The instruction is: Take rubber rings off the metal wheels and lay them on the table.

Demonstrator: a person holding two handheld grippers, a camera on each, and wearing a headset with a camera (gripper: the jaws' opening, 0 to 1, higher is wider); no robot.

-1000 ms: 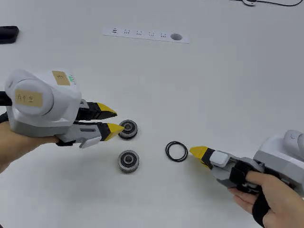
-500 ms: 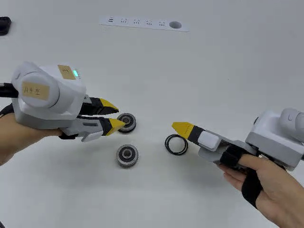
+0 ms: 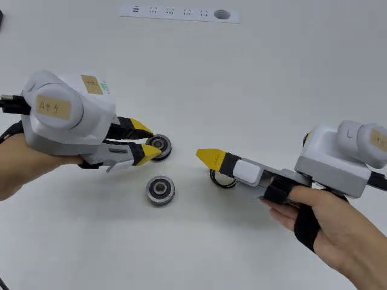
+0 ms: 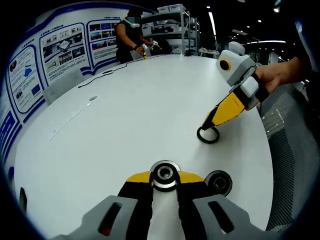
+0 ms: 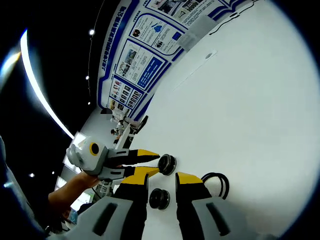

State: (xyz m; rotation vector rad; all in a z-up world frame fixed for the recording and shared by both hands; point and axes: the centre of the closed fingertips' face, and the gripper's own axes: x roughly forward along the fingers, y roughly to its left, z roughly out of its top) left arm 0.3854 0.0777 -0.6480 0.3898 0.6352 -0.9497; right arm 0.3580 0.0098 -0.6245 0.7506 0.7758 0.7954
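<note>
On a white table (image 3: 272, 72), the hand-held left gripper (image 3: 145, 140) has its yellow-tipped jaws apart, with the tips at either side of one metal wheel (image 3: 159, 145), while the right gripper (image 3: 210, 158), jaws also parted and holding nothing, reaches in from the opposite side. A white power strip (image 3: 178, 12) lies along the far edge. A second metal wheel (image 3: 160, 190) sits flat just nearer the person, and loose black rubber rings (image 4: 207, 141) lie on the table beneath the right gripper's tip.
</note>
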